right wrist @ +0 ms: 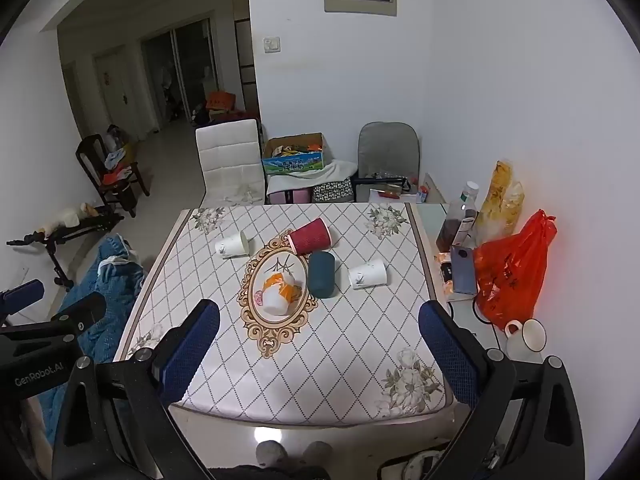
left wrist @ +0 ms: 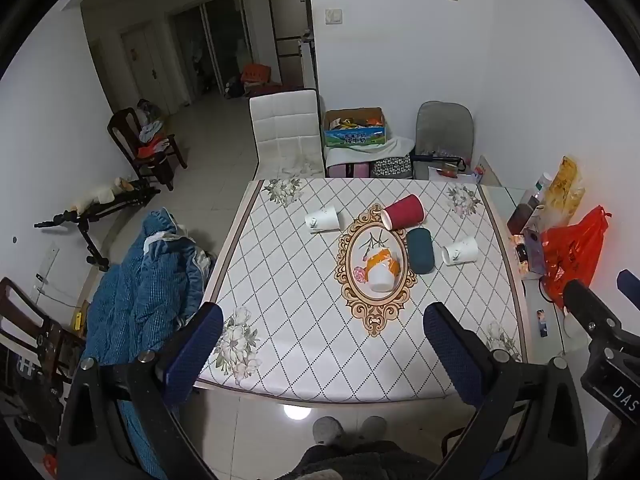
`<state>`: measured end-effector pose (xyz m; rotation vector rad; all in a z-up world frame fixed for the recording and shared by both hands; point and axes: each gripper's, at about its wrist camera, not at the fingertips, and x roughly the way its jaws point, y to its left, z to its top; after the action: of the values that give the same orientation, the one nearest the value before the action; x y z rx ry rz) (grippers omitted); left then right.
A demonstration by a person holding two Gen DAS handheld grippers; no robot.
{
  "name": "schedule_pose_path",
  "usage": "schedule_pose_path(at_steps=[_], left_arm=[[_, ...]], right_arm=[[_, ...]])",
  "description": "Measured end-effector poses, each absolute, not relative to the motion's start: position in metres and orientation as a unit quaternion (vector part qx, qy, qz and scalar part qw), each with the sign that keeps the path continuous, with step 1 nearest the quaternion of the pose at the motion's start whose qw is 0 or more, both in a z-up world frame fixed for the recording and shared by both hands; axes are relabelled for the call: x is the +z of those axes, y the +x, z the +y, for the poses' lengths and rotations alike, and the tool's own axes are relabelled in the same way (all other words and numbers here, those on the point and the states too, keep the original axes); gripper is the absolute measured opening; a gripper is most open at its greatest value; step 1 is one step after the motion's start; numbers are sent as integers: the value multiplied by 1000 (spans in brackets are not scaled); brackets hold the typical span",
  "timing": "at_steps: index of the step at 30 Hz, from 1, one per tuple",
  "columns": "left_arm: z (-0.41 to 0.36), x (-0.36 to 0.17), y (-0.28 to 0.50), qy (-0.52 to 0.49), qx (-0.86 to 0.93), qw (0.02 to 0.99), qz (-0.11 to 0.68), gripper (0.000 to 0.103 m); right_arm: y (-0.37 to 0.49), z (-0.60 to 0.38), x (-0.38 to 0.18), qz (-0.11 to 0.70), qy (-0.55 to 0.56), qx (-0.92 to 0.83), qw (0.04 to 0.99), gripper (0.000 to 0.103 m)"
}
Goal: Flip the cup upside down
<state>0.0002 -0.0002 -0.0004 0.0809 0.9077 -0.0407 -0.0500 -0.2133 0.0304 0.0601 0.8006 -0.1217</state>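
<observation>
Several cups lie on their sides on the patterned tablecloth point(left wrist: 280, 300): a red cup point(left wrist: 402, 212) point(right wrist: 310, 236), a dark teal cup point(left wrist: 420, 250) point(right wrist: 321, 274), an orange-and-white cup point(left wrist: 382, 270) point(right wrist: 278, 292), a white cup at the left point(left wrist: 322, 218) point(right wrist: 232, 245) and a white cup at the right point(left wrist: 460, 251) point(right wrist: 368, 274). My left gripper point(left wrist: 322, 332) is open and empty, held high over the table's near edge. My right gripper point(right wrist: 320, 332) is also open and empty, beside it, well short of the cups.
On the table's right side stand an orange plastic bag point(right wrist: 512, 268), a phone point(right wrist: 464, 270), bottles point(right wrist: 456, 220) and a white mug point(right wrist: 526, 336). A white chair point(left wrist: 286, 130), a box point(left wrist: 354, 128) and a grey chair point(left wrist: 442, 132) stand behind. A blue blanket point(left wrist: 144, 292) lies left.
</observation>
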Motion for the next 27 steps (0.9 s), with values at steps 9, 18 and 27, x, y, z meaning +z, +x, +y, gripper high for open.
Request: schedule_pose_path(at_steps=[9, 18, 27], left_arm=[[5, -2, -1, 35, -22, 899, 437, 103], [-10, 0, -1, 42, -21, 900, 433, 103], [-15, 4, 0, 42, -22, 901, 432, 103]], right_arm=[[-52, -214, 30, 388, 30, -59, 919, 102], [-55, -212, 26, 389, 30, -60, 919, 102], [-58, -216, 27, 390, 33, -59, 918, 102]])
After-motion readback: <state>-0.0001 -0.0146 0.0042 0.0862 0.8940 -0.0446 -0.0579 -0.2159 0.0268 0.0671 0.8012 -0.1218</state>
